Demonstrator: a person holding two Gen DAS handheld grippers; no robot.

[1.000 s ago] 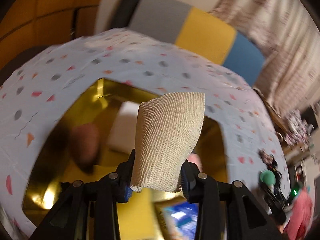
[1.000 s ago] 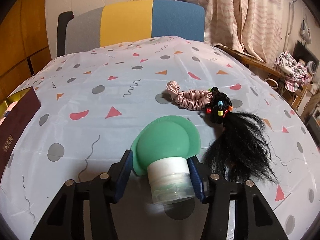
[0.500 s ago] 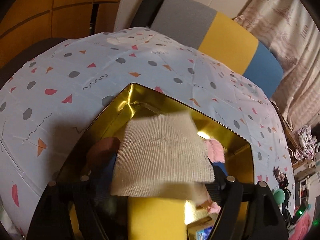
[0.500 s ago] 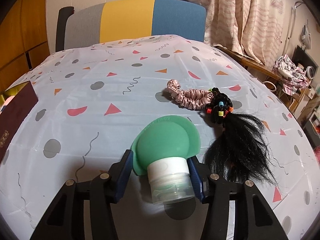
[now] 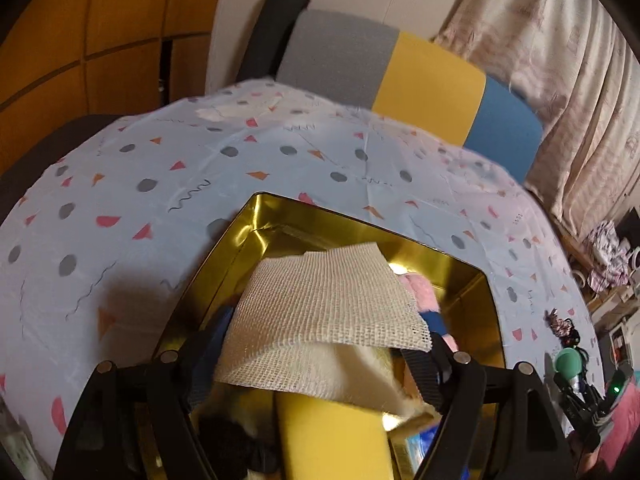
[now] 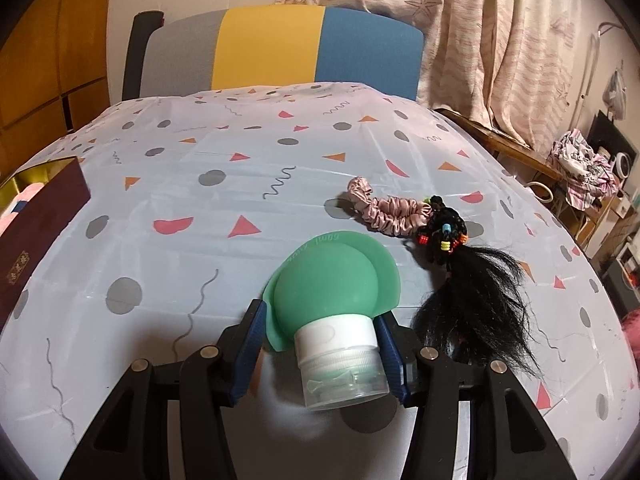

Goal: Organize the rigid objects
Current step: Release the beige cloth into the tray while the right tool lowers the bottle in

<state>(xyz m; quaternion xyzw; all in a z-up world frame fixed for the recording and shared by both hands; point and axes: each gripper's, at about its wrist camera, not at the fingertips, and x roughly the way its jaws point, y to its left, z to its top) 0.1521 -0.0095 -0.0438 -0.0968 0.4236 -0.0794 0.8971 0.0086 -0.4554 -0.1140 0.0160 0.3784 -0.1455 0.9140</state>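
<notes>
My left gripper (image 5: 328, 332) hangs open over an open gold tin box (image 5: 360, 224). A beige gauze cloth (image 5: 324, 312) lies loose between its wide-spread fingers, spread over the box's contents. Under it show a yellow object (image 5: 332, 436), something pink (image 5: 420, 288) and a blue piece (image 5: 434, 320). My right gripper (image 6: 320, 320) is shut on a green squeeze bottle (image 6: 328, 284), gripping its white cap just above the patterned tablecloth (image 6: 240, 168). The same bottle shows small at the far right of the left wrist view (image 5: 570, 362).
A pink scrunchie (image 6: 388, 212) and a black hairpiece with coloured beads (image 6: 472, 292) lie right of the bottle. The maroon box side (image 6: 36, 232) stands at the left edge. A grey, yellow and blue chair (image 6: 280, 48) stands behind the table, curtains to its right.
The left gripper's jaws spread apart and let the gauze go; the cloth unfolded and dropped flat onto the things in the gold box. The right gripper and bottle stayed put.
</notes>
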